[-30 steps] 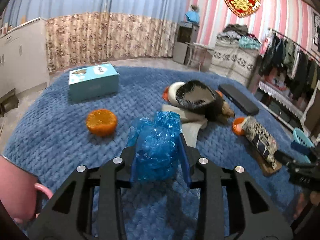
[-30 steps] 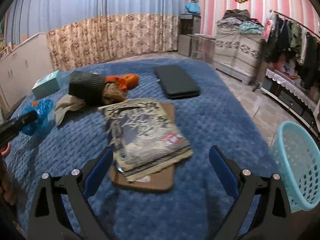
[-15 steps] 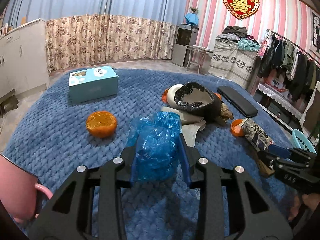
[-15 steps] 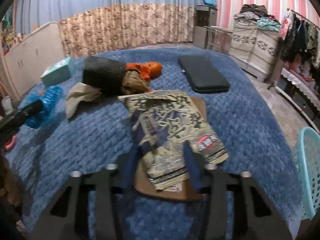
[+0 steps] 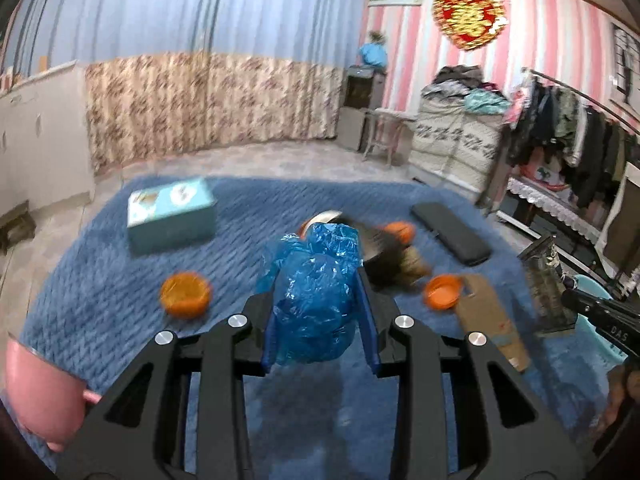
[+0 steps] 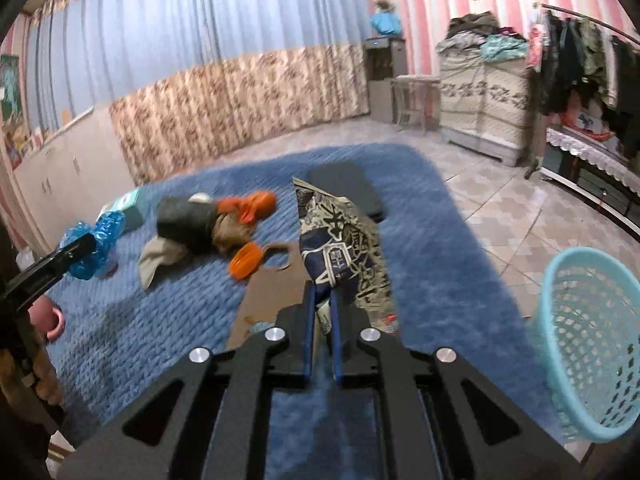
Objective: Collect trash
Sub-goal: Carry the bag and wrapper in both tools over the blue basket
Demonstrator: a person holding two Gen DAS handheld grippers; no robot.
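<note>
My left gripper [image 5: 318, 316] is shut on a crumpled blue plastic bag [image 5: 314, 300], held above the blue blanket [image 5: 100, 280]; the bag also shows in the right wrist view [image 6: 94, 244]. My right gripper [image 6: 322, 312] is shut on a patterned snack bag [image 6: 344, 248], lifted off the brown cardboard [image 6: 272, 296]; the bag also shows in the left wrist view [image 5: 550, 284]. More trash lies on the blanket: a black bag pile [image 6: 188, 224], orange peel halves [image 5: 186, 294] [image 5: 442, 292] and a rag [image 6: 156, 260].
A light blue mesh basket [image 6: 592, 336] stands on the tiled floor at the right of the blanket. A teal box [image 5: 170, 214] and a black flat case [image 5: 450, 232] lie on the blanket. A pink cup [image 5: 38, 392] is at the near left.
My right gripper closed on the patterned snack bag and lifted it off the cardboard. My left gripper rose with the blue bag still in it.
</note>
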